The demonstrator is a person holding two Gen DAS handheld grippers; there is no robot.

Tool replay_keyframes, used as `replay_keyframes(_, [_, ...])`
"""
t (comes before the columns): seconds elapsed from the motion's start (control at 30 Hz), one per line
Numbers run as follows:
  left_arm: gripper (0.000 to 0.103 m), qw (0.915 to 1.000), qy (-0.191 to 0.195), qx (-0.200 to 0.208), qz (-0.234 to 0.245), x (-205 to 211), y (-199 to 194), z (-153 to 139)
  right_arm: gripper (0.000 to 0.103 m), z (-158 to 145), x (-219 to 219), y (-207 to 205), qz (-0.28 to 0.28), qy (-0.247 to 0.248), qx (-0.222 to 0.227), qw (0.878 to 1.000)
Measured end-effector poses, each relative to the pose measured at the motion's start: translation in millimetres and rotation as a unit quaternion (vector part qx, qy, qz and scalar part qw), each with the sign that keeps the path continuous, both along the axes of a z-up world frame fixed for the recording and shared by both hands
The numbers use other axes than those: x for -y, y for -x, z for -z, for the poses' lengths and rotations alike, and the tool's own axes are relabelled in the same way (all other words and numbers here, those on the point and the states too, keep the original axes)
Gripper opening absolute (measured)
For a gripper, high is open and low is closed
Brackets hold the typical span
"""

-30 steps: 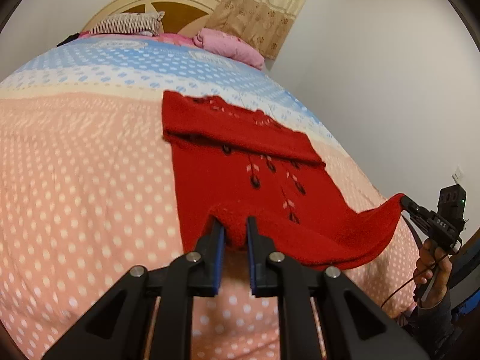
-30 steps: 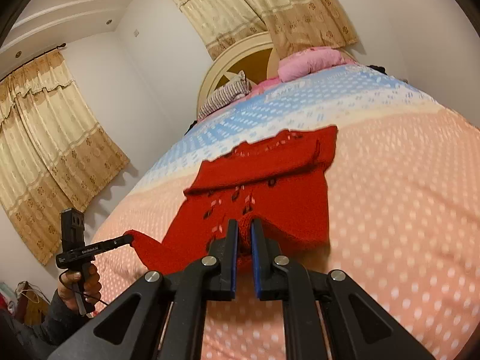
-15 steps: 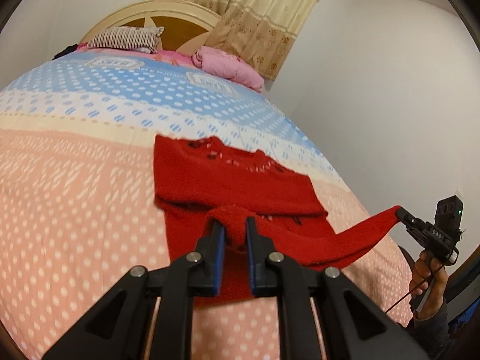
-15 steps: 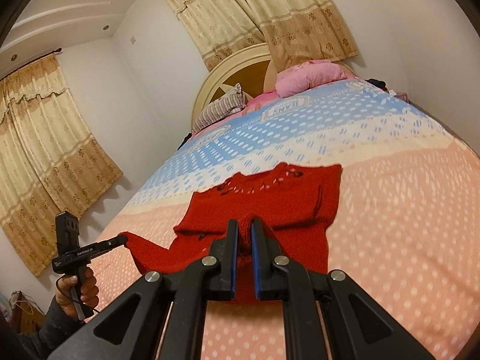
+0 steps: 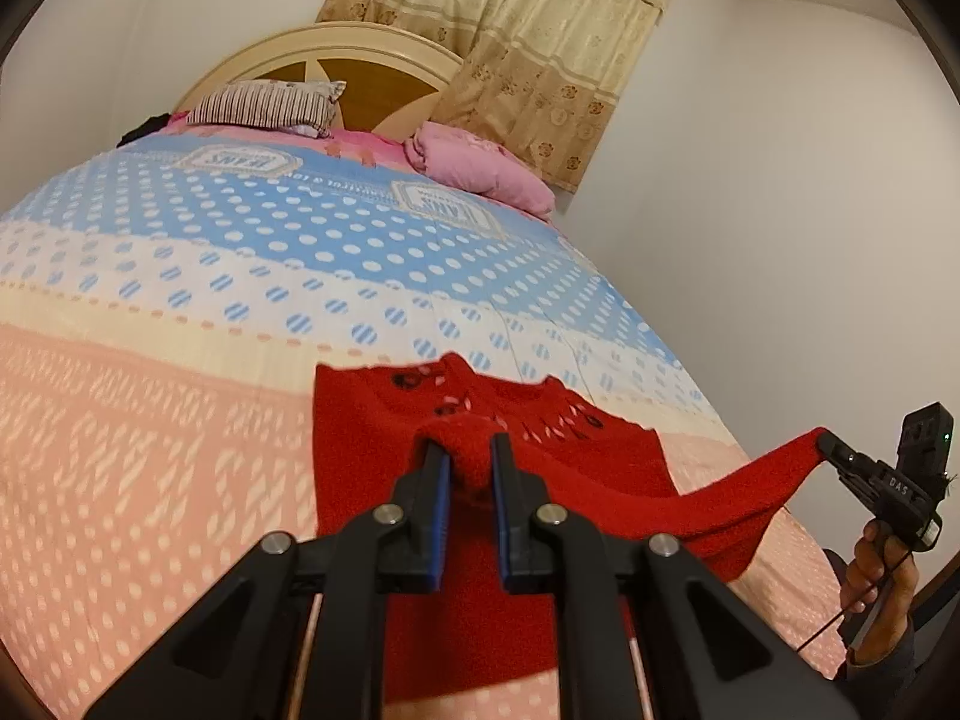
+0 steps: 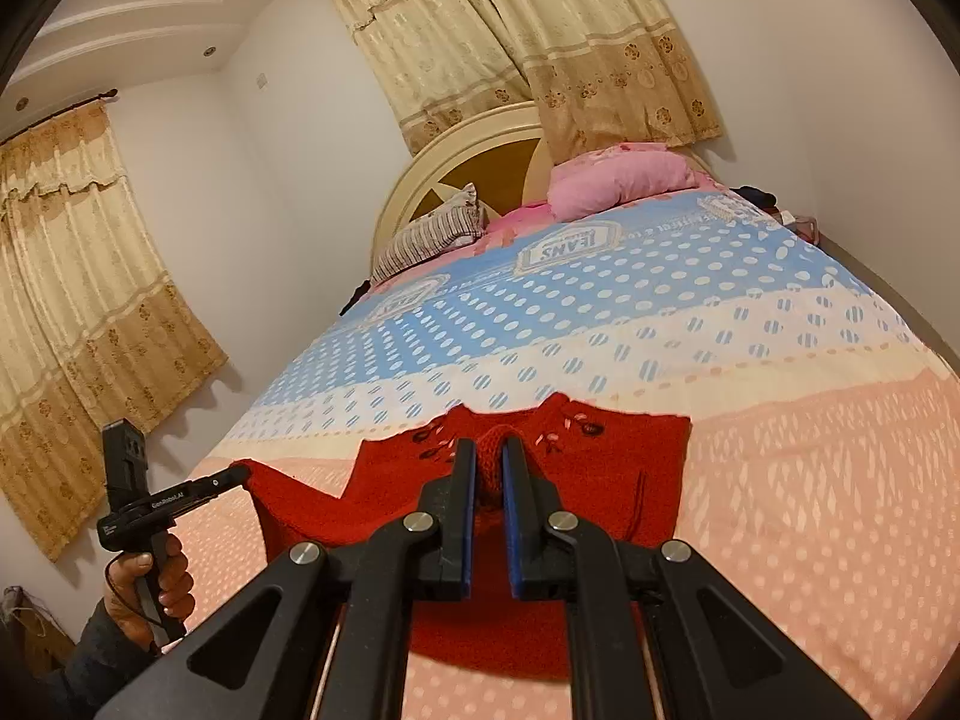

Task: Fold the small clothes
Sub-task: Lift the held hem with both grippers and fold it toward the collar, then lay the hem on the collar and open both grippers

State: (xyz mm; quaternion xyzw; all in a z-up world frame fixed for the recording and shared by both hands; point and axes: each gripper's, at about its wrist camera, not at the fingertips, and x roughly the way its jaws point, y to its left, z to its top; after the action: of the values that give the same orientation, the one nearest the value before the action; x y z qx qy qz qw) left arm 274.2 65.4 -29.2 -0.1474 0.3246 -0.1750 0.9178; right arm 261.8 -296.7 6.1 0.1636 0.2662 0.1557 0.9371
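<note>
Sweater (image 5: pixel 372 438) hem between both jaws

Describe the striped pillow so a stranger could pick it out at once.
Start at the bed's round cream headboard. Against it lies the striped pillow, beside the pink bundle under the curtain. Narrow dark and pale stripes set it apart; its neighbour is plain pink.

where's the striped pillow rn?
Striped pillow sits at the head of the bed against the headboard, left of the pink pillow in the left wrist view.
</note>
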Motion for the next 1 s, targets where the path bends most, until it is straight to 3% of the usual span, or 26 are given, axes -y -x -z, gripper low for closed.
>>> replay_keyframes(0.4, [0.013, 0.9986, -0.048, -0.020, -0.014, 13.5, -83.0, 18.4, 0.007, 34.7, 23.3, -86.1, 0.034, 0.009, -0.047, 0.998])
replay_keyframes(0.6, [0.013, 0.9925, -0.109, -0.053, -0.017, 35.7, -127.4, 59.2, 0.007, 65.2, 26.8, -135.6, 0.048, 0.019, -0.080, 0.995])
replay_keyframes(0.77, [0.013, 0.9889, -0.123, -0.078, -0.029, 38.2, -148.6, 87.1, 0.007, 102.3, 27.8, -177.3, 0.057, 0.034, -0.121, 0.990])
replay_keyframes(0.87, [0.020, 0.9870, -0.118, -0.092, -0.059, 28.7, -156.2, 98.0, 0.009, 117.8, 30.1, -197.5, 0.064, 0.044, -0.139, 0.987])
replay_keyframes(0.9, [0.020, 0.9866, -0.111, -0.099, -0.067, 24.4, -156.7, 99.7, 0.012, 120.5, 30.8, -201.4, 0.072, 0.050, -0.140, 0.986])
replay_keyframes(0.93, [0.020, 0.9872, -0.100, -0.101, -0.074, 19.2, -154.0, 99.5, 0.025, 120.5, 31.3, -201.5, 0.081, 0.057, -0.136, 0.986])
replay_keyframes(0.97, [0.027, 0.9870, -0.099, -0.099, -0.080, 15.9, -150.3, 98.5, 0.035, 118.7, 30.8, -198.1, 0.083, 0.061, -0.129, 0.986])
replay_keyframes(1.0, [0.035, 0.9865, -0.103, -0.094, -0.086, 12.9, -145.8, 95.9, 0.054, 117.1, 28.4, -195.5, 0.080, 0.065, -0.123, 0.987])
